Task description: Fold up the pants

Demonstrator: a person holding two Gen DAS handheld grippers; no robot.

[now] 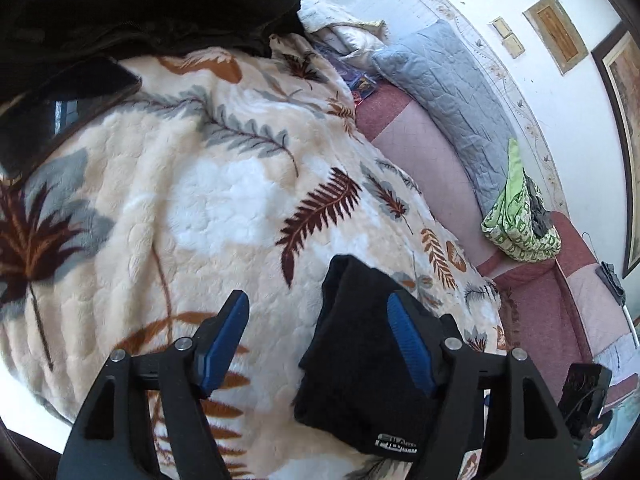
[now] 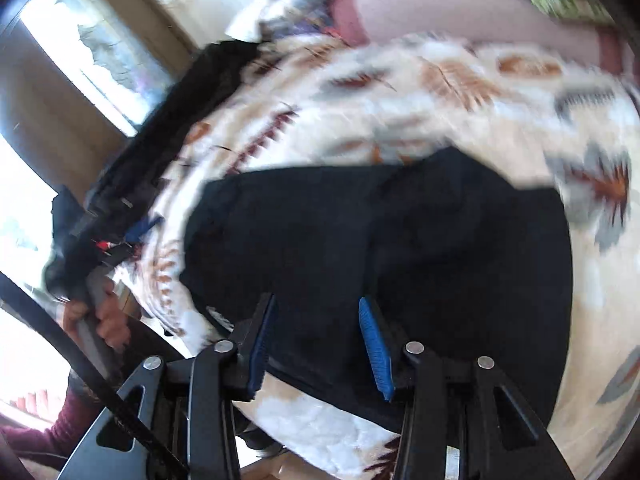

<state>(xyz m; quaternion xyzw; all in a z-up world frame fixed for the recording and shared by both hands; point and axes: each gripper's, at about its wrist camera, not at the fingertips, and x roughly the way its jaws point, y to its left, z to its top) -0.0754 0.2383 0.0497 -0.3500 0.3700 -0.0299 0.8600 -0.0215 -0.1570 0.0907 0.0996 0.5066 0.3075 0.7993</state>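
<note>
The black pants lie folded on a cream leaf-patterned blanket; the right wrist view is blurred. My right gripper is open, its blue pads just above the pants' near edge, holding nothing. In the left wrist view the folded pants lie on the blanket with a white label at the near end. My left gripper is open, its right pad over the pants and its left pad over bare blanket.
A pile of dark clothing lies at the blanket's far left. A grey quilted pillow, a green patterned cloth and a pink sheet lie by the wall at right. A hand shows at left.
</note>
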